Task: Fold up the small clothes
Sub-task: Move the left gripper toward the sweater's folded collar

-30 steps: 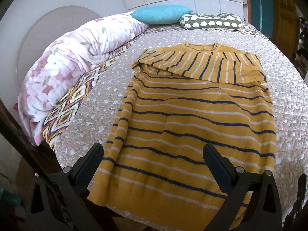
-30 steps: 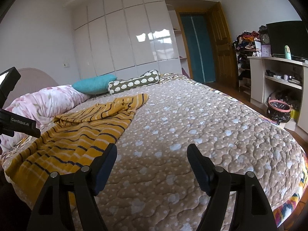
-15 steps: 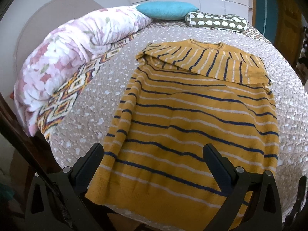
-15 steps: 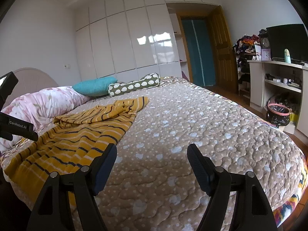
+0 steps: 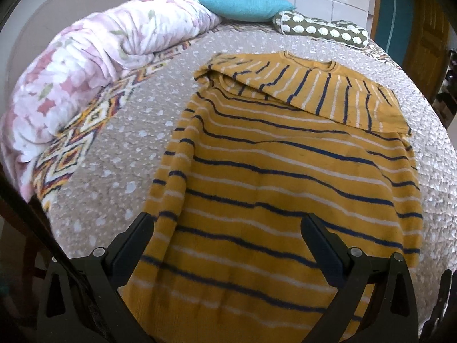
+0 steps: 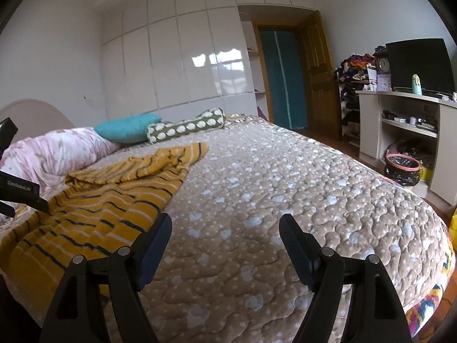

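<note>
A mustard-yellow sweater with navy and white stripes [image 5: 285,171] lies flat on the bed, sleeves folded across its chest near the collar. My left gripper [image 5: 228,228] is open and empty, hovering above the sweater's hem near the bed's edge. My right gripper [image 6: 225,228] is open and empty over bare quilt, to the right of the sweater [image 6: 114,197]. Part of the left gripper's body [image 6: 17,191] shows at the left edge of the right wrist view.
The bed has a beige quilted cover with pale dots [image 6: 285,185]. A rolled floral duvet [image 5: 85,65], a teal pillow [image 5: 245,5] and an olive dotted bolster [image 5: 320,28] lie at the head end. A desk [image 6: 405,125] and a bin [image 6: 402,168] stand right of the bed.
My left gripper has moved forward and lower over the sweater's hem. My right gripper has dropped slightly and stays over the bare quilt. Both stay open.
</note>
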Motion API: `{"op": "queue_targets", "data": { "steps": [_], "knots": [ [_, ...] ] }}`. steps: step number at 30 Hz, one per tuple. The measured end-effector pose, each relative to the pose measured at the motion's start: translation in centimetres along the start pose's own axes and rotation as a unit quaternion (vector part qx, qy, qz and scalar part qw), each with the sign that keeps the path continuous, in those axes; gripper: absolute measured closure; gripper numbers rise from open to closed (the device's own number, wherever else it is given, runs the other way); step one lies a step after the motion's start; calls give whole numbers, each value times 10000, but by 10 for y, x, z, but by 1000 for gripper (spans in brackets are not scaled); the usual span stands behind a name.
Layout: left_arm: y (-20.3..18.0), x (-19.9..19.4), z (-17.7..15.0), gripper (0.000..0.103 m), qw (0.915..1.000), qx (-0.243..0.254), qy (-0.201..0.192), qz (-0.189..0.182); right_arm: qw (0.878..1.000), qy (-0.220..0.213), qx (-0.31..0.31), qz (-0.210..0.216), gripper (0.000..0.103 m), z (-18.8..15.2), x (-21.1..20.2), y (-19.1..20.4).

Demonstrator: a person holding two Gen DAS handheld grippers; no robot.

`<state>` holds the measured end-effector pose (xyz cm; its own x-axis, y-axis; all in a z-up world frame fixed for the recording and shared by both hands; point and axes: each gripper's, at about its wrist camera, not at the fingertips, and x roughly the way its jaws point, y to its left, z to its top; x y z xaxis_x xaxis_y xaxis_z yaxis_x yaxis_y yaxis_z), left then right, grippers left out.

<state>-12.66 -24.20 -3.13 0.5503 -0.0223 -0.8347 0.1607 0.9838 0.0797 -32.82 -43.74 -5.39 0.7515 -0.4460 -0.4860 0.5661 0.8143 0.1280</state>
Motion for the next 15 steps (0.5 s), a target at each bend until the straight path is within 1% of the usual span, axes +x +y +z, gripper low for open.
{"op": "queue_targets", "data": {
  "steps": [3,7,10,12,14,15],
  "knots": [
    [4,19,0,0,9998,-12,186,-65,9998,112,-95,-112,22,-3,7,4],
    [19,34,0,0,9989,-162,322,-315,9989,275,-243,-295,22,-10,17,8],
    [38,33,6,0,9975,-347,233,-564,9975,358,-371,-481,20,-14,23,12],
    [61,31,12,0,9959,-560,98,-710,9968,380,-433,-560,18,-15,26,14],
    [81,27,15,0,9947,-701,-3,-751,9964,420,-436,-592,18,-15,28,15],
    [98,27,17,0,9939,-801,-64,-759,9963,474,-421,-585,18,-15,29,14]
  ]
}}
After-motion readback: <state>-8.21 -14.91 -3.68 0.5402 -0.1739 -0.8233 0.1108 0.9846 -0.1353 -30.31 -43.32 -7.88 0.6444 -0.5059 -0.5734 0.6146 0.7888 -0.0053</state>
